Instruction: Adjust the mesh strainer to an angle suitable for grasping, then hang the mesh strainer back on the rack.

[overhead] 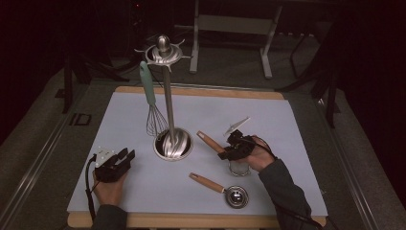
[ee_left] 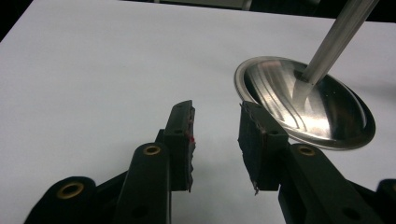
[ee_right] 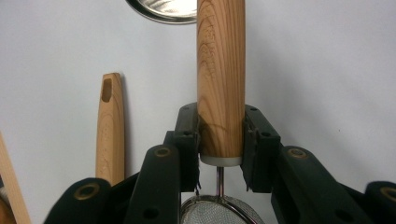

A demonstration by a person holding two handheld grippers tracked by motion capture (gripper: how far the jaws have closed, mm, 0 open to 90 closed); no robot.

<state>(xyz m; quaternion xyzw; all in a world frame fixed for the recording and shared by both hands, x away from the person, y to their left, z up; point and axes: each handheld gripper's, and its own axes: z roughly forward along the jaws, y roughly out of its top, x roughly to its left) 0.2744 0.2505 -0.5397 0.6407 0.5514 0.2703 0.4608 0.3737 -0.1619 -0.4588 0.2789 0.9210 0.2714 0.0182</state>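
My right gripper (overhead: 226, 152) is shut on the wooden handle (ee_right: 221, 79) of a small mesh strainer (ee_right: 219, 212), near the handle's lower end. In the high view that strainer handle (overhead: 208, 141) points up and left toward the utensil stand, and the strainer's bowl (overhead: 239, 167) lies under the hand. At the mat's left front my left gripper (overhead: 127, 155) rests open, holding nothing. Its open jaws face the stand's round steel base (ee_left: 308, 102) in the left gripper view, a short way off.
The steel utensil stand (overhead: 167, 96) rises mid-mat with a teal-handled whisk (overhead: 148, 91) hanging from its top ring. A wooden-handled metal scoop (overhead: 237, 196) lies near the front edge, its handle (ee_right: 109, 135) beside the strainer. The pale mat (overhead: 119, 110) covers a wooden board.
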